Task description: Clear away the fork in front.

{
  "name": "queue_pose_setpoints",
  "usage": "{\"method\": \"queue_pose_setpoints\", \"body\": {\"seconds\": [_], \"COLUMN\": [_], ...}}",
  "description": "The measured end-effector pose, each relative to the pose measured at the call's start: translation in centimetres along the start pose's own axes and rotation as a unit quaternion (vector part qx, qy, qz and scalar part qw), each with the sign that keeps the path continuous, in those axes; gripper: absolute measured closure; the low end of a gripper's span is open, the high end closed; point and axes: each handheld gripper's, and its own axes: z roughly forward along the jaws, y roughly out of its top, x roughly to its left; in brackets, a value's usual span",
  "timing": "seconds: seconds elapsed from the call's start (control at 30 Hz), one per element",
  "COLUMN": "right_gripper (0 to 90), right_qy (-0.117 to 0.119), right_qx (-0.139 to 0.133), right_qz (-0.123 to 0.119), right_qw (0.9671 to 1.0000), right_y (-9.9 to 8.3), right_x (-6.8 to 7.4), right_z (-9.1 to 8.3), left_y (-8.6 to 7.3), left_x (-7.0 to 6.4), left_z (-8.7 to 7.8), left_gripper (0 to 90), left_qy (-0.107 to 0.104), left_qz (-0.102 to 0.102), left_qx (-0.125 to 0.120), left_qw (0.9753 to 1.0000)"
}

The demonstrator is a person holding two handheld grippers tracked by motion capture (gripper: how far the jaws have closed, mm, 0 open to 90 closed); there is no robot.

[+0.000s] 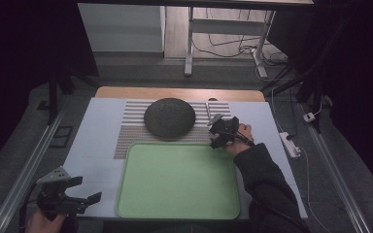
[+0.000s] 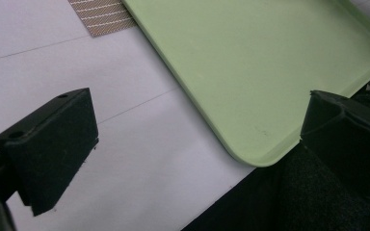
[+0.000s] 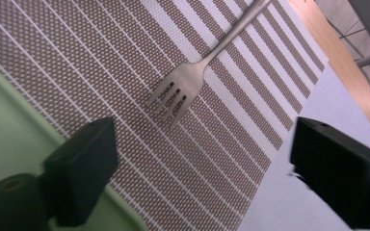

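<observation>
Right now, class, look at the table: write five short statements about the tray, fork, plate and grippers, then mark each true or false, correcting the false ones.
1. The green tray holds nothing. True.
2. The fork lies on the tray. False: it lies on the striped mat, beyond the tray.
3. The right gripper has its jaws open near the fork. True.
4. The dark plate sits on the tray. False: it sits on the mat behind the tray.
5. The left gripper is shut on the tray's edge. False: it is open, near the tray's corner, holding nothing.
</observation>
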Motion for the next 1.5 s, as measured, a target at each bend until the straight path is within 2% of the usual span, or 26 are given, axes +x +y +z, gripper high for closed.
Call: {"method": "queue_pose_setpoints", "body": {"seconds": [0.1, 0.23, 0.33, 0.37, 0.43, 0.5, 0.57, 0.6, 0.67, 0.7, 0.77, 0.8, 0.83, 0.87, 1.1, 1.2, 1.23, 1.33, 1.37, 1.4, 1.5], "right_gripper": [23.9, 38.6, 48.6, 55.3, 56.8, 62.2, 64.0, 68.5, 70.4, 75.9, 79.5, 81.4, 84.1, 85.8, 89.4, 89.7, 89.7, 89.8, 89.8, 89.8, 89.8], "right_qy": [0.002, -0.009, -0.004, 0.002, 0.002, 0.000, 0.003, -0.003, -0.001, -0.004, -0.009, -0.021, -0.017, -0.029, -0.039, -0.026, -0.022, -0.032, -0.024, -0.028, -0.018], "right_qx": [0.005, 0.006, 0.010, 0.006, 0.007, 0.006, 0.008, 0.012, 0.010, 0.011, 0.011, 0.010, 0.009, 0.011, 0.007, -0.002, -0.007, -0.018, -0.026, -0.030, -0.041], "right_qz": [-0.024, -0.062, -0.089, -0.099, -0.102, -0.124, -0.128, -0.148, -0.151, -0.165, -0.181, -0.183, -0.190, -0.193, -0.189, -0.167, -0.163, -0.148, -0.137, -0.135, -0.110], "right_qw": [0.9997, 0.9980, 0.9960, 0.9951, 0.9947, 0.9923, 0.9918, 0.9889, 0.9885, 0.9862, 0.9833, 0.9829, 0.9816, 0.9807, 0.9811, 0.9856, 0.9864, 0.9883, 0.9900, 0.9900, 0.9929], "right_y": [0.3, 0.7, 0.9, 0.9, 1.0, 1.1, 1.2, 1.2, 1.1, 1.1, 1.0, 1.0, 0.9, 1.0, 0.9, 1.0, 1.1, 1.1, 1.0, 1.0, 0.8], "right_x": [0.3, 0.8, 1.1, 1.2, 1.4, 1.6, 1.7, 1.8, 1.9, 2.0, 2.0, 2.2, 2.1, 2.1, 1.9, 1.6, 1.5, 1.3, 1.2, 1.0, 0.8], "right_z": [0.5, 0.9, 1.1, 1.1, 1.2, 1.3, 1.5, 1.6, 1.7, 1.7, 1.7, 1.6, 1.6, 1.5, 1.2, 0.8, 0.7, 0.1, 0.0, -0.2, -0.7], "left_y": [0.0, 0.0, 0.0, 0.0, 0.0, 0.0, 0.0, 0.0, 0.0, 0.0, 0.0, 0.0, 0.0, 0.0, 0.0, 0.0, 0.0, 0.0, 0.0, 0.0, 0.0], "left_x": [0.0, 0.0, 0.0, 0.0, 0.0, 0.0, 0.0, 0.0, 0.0, 0.0, 0.0, 0.0, 0.0, 0.0, 0.0, 0.0, 0.0, 0.0, -0.1, 0.0, -0.1], "left_z": [0.0, 0.0, 0.0, 0.0, 0.0, 0.0, 0.0, 0.0, 0.0, 0.0, 0.0, 0.0, 0.0, 0.0, 0.0, 0.0, 0.0, 0.0, 0.0, 0.0, 0.0], "left_gripper": [0.0, 0.0, 0.0, 0.0, 0.0, 0.0, 0.0, 0.1, 0.1, 0.1, 0.1, 0.1, 0.1, 0.1, 0.1, 0.1, 0.1, 0.1, 0.1, 0.1, 0.1], "left_qy": [0.000, 0.001, 0.000, 0.000, 0.001, 0.001, 0.000, 0.001, 0.001, 0.001, 0.001, 0.000, 0.000, 0.000, 0.001, 0.001, 0.001, 0.001, 0.001, 0.001, 0.001], "left_qz": [0.000, 0.000, 0.001, 0.001, 0.001, 0.001, 0.001, 0.001, 0.001, 0.001, 0.002, 0.002, 0.001, 0.001, 0.002, 0.002, 0.002, 0.002, 0.002, 0.002, 0.002], "left_qx": [0.000, 0.001, 0.001, 0.001, 0.001, 0.001, 0.001, 0.001, 0.001, 0.001, 0.001, 0.001, 0.000, 0.000, 0.001, 0.001, 0.001, 0.000, 0.000, 0.000, 0.000], "left_qw": [1.0000, 1.0000, 1.0000, 1.0000, 1.0000, 1.0000, 1.0000, 1.0000, 1.0000, 1.0000, 1.0000, 1.0000, 1.0000, 1.0000, 1.0000, 1.0000, 1.0000, 1.0000, 1.0000, 1.0000, 1.0000]}}
